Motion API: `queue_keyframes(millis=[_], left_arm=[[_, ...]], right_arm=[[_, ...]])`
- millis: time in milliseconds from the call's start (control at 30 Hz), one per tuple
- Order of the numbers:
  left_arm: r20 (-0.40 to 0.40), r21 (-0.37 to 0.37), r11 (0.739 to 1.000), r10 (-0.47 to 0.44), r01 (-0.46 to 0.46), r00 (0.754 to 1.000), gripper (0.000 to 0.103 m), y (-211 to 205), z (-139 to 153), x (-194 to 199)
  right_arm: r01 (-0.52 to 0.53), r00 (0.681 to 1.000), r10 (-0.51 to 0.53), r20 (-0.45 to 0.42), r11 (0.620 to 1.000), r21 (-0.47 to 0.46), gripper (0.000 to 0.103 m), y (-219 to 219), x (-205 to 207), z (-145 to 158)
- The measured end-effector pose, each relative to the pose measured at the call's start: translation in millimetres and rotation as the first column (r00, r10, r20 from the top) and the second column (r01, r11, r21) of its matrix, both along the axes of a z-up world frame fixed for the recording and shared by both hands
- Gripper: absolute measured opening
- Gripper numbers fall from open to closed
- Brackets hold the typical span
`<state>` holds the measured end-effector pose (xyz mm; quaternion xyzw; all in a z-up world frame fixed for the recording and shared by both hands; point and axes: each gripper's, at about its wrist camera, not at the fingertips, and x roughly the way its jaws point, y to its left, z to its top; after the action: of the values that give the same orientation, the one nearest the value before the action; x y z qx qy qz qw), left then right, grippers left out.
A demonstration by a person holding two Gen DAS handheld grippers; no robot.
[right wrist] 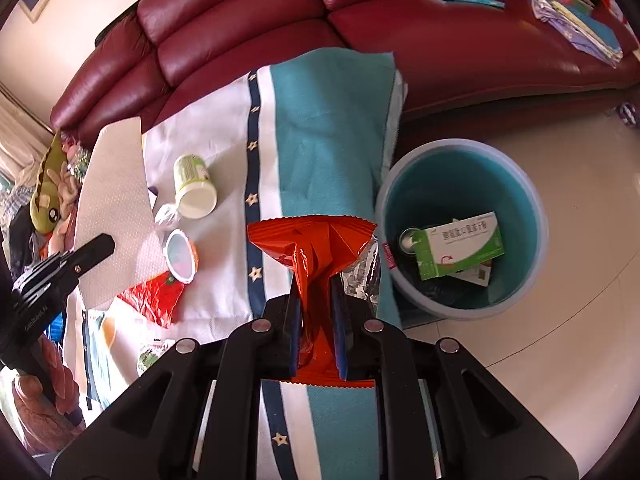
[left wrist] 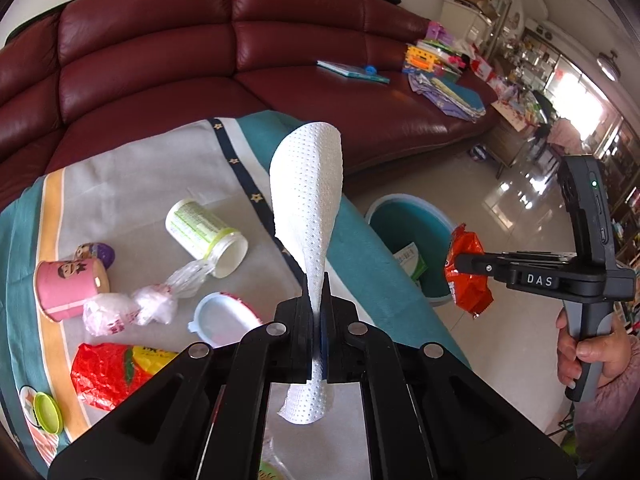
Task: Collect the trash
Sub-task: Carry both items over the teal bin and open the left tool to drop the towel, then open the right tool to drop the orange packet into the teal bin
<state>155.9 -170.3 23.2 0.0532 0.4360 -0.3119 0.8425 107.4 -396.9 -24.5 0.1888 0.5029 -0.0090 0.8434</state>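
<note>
My left gripper (left wrist: 320, 284) is shut on a white paper towel (left wrist: 308, 184) and holds it upright above the cloth-covered table (left wrist: 120, 184). My right gripper (right wrist: 318, 280) is shut on an orange-red snack wrapper (right wrist: 312, 236), held above the table's right edge beside the teal trash bin (right wrist: 532, 216). The bin (left wrist: 404, 216) stands on the floor and holds a green-and-white box (right wrist: 456, 244). In the left wrist view the right gripper (left wrist: 460, 262) holds the wrapper (left wrist: 468, 276) near the bin's rim. The towel also shows in the right wrist view (right wrist: 112, 184).
On the table lie a white jar on its side (left wrist: 204, 232), a pink cup (left wrist: 68, 288), a knotted plastic bag (left wrist: 132, 308), a round lid (left wrist: 224, 320), a red-yellow bag (left wrist: 112, 372) and a green lid (left wrist: 48, 412). A dark red sofa (left wrist: 200, 40) stands behind.
</note>
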Motion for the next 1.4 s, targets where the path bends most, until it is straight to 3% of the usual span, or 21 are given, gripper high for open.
queue_keyframes(millis=[233,433,700,967,1033,1100,1200,1400], left_arm=[[-0.027,0.016,0.993,-0.113,0.113,0.993,0.003,-81,-6,4],[-0.075,0.027,0.981,-0.188,0.190,0.979,0.003,-143,-31,12],[-0.184,0.039,0.972,-0.219,0.230,0.958,0.003,-203,-81,35],[-0.228,0.069,0.967,-0.225,0.246,0.947,0.006,-238,-117,52],[-0.226,0.082,0.968,-0.214,0.237,0.950,0.025,-241,-122,56],[-0.196,0.097,0.971,-0.194,0.216,0.961,0.064,-239,-122,57],[-0.168,0.108,0.975,-0.176,0.196,0.970,0.080,-233,-120,56],[-0.167,0.109,0.977,-0.166,0.185,0.972,0.088,-219,-115,56]], right_arm=[[0.120,0.992,-0.121,0.028,0.992,0.025,0.013,-74,-12,1],[0.183,0.983,-0.184,0.012,0.982,0.043,0.013,-117,-12,-10],[0.224,0.974,-0.223,-0.028,0.972,0.064,0.013,-149,-1,-32],[0.239,0.970,-0.233,-0.073,0.968,0.075,0.014,-165,15,-53],[0.241,0.969,-0.235,-0.083,0.968,0.075,0.014,-166,18,-57],[0.242,0.968,-0.235,-0.089,0.967,0.074,0.014,-167,20,-60],[0.244,0.967,-0.237,-0.097,0.967,0.076,0.014,-167,22,-64],[0.240,0.967,-0.231,-0.106,0.968,0.078,0.015,-165,27,-70]])
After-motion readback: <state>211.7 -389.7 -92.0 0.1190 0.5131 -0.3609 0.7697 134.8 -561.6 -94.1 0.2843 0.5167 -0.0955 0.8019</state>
